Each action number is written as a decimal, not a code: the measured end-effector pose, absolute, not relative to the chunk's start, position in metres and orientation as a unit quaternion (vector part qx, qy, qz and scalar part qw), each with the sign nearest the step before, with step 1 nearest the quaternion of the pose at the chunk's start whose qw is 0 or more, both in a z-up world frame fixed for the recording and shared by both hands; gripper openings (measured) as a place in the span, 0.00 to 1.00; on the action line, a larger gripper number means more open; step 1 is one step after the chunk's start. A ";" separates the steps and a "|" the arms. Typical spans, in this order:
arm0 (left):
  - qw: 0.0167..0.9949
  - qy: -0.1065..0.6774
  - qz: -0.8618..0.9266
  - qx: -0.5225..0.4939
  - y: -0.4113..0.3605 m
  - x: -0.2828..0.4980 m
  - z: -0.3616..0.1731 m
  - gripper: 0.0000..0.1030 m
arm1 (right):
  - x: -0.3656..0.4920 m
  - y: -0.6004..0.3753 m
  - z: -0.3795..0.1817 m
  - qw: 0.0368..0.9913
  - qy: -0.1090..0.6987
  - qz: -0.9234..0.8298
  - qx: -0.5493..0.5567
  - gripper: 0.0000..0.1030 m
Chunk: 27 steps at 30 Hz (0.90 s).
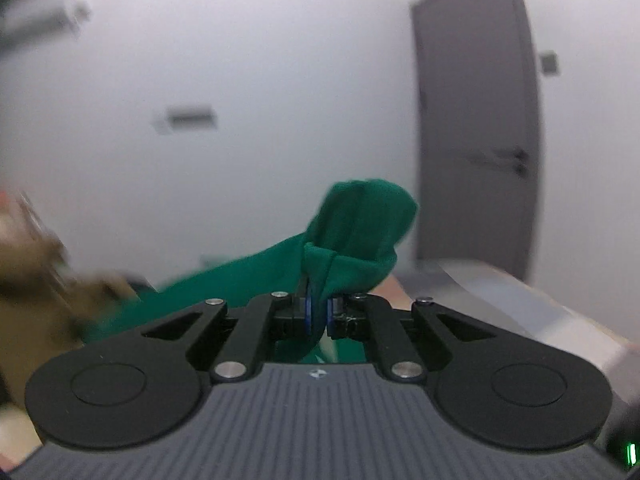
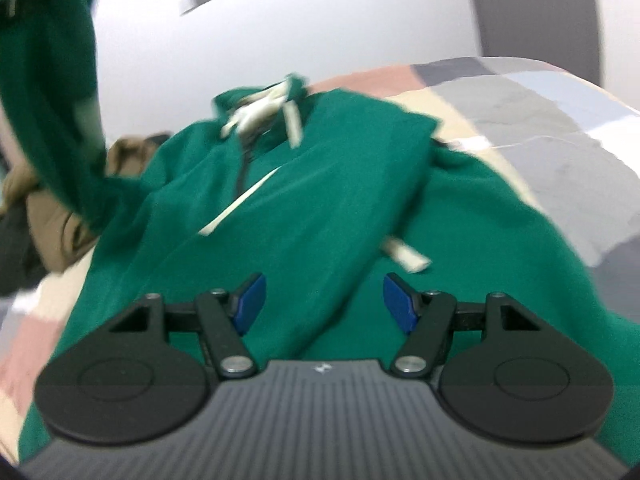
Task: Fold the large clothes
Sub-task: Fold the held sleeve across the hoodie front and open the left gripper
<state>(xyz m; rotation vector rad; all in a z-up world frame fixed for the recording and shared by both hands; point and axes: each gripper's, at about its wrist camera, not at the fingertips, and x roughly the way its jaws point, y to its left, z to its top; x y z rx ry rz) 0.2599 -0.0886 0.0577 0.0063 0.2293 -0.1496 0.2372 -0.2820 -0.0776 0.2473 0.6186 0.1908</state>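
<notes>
The left gripper has its blue-padded fingers pinched tight on a bunched fold of the green hoodie. The cloth rises above the pads in a rounded lump and trails down and to the left, so this part of the garment is lifted off the bed. In the right wrist view that raised part shows as a green drape hanging at the upper left.

The right gripper has its fingers spread wide and holding nothing. They hover close over the body of the green hoodie, which lies directly ahead of and beneath them on a bed covered by a patchwork quilt of pink, cream and grey squares.

The hoodie's long axis runs away from the right gripper, with the neck and its pale drawstrings at the far end and the near edge under the fingers. A folded panel lies diagonally across the chest. The right hand is judged to be the nearer one for taking the flat body or hem, while the left already carries what looks like a sleeve or side; motion blur makes that uncertain.

Count: one green hoodie, two grippers, and one brown garment heaped on the bed's left side. A grey door stands in the white wall beyond.
</notes>
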 end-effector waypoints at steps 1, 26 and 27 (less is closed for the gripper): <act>0.987 0.134 -0.087 0.000 -0.098 0.262 0.043 0.07 | 0.237 -0.288 -0.078 0.941 0.301 0.082 0.128 0.65; 0.905 0.383 -0.177 -0.057 -0.048 0.214 -0.051 0.81 | 0.240 -0.318 -0.072 0.923 0.306 0.078 0.219 0.66; 0.905 0.380 -0.175 -0.078 -0.038 0.211 -0.050 0.81 | 0.239 -0.315 -0.072 0.921 0.309 0.088 0.222 0.66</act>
